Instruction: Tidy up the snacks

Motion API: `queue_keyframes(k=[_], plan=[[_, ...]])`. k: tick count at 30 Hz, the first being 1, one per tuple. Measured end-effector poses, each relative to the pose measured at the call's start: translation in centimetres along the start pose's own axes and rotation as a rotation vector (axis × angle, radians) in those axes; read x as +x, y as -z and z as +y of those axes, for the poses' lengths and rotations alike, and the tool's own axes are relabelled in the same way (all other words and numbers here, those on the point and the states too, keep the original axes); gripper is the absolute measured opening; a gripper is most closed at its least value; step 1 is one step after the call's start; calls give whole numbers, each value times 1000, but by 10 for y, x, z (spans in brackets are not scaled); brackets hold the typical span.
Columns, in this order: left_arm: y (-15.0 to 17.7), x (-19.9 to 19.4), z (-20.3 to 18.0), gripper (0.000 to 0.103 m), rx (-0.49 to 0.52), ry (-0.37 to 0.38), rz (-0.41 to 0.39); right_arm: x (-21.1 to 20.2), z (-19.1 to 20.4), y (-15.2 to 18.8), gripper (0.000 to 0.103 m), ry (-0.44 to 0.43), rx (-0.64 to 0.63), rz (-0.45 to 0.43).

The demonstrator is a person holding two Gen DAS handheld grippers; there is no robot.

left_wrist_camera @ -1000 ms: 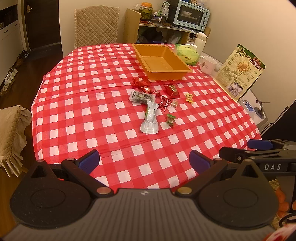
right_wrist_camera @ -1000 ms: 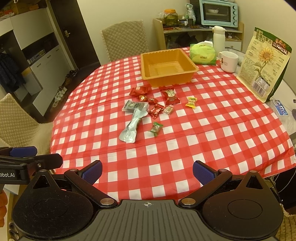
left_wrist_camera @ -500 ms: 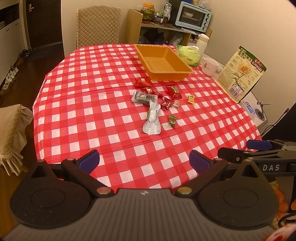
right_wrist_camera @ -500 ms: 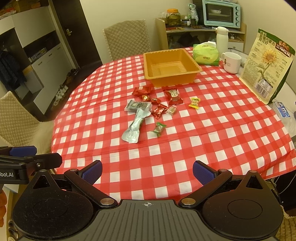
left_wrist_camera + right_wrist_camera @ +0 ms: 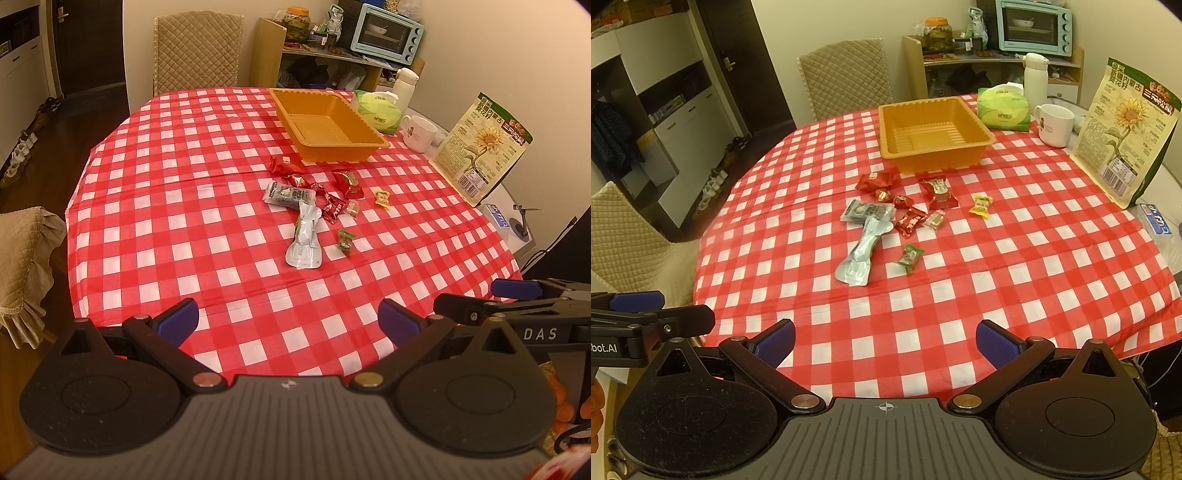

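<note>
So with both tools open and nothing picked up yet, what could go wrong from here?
1. The small candies lie bunched and partly overlapping beside the silver pouch; one grasp may drag or snag a neighbour.
2. The thin pouch lies flat on the tablecloth, so the fingers may pinch cloth along with it.
3. The orange tray looks light; a careless drop could nudge it.

I'm looking into a home dining room: a surface [image 5: 155, 206] under a red checked cloth, quilted chair covers [image 5: 846, 81], a toaster oven [image 5: 1032, 26] on a cluttered shelf, a mug [image 5: 1052, 125], shoes [image 5: 22, 147] by the door.
</note>
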State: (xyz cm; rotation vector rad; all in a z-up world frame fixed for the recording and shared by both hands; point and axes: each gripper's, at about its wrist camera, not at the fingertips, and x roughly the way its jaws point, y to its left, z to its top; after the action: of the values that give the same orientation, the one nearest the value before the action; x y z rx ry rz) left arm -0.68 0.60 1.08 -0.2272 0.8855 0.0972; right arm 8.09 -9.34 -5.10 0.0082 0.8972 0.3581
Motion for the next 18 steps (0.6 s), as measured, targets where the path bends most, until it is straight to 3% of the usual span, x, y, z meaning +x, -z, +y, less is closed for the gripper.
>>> queue_keyframes(k=[18], plan=[[-9,11,6,103,-14,9,0,6,-7,-3,103,0,12,-7]])
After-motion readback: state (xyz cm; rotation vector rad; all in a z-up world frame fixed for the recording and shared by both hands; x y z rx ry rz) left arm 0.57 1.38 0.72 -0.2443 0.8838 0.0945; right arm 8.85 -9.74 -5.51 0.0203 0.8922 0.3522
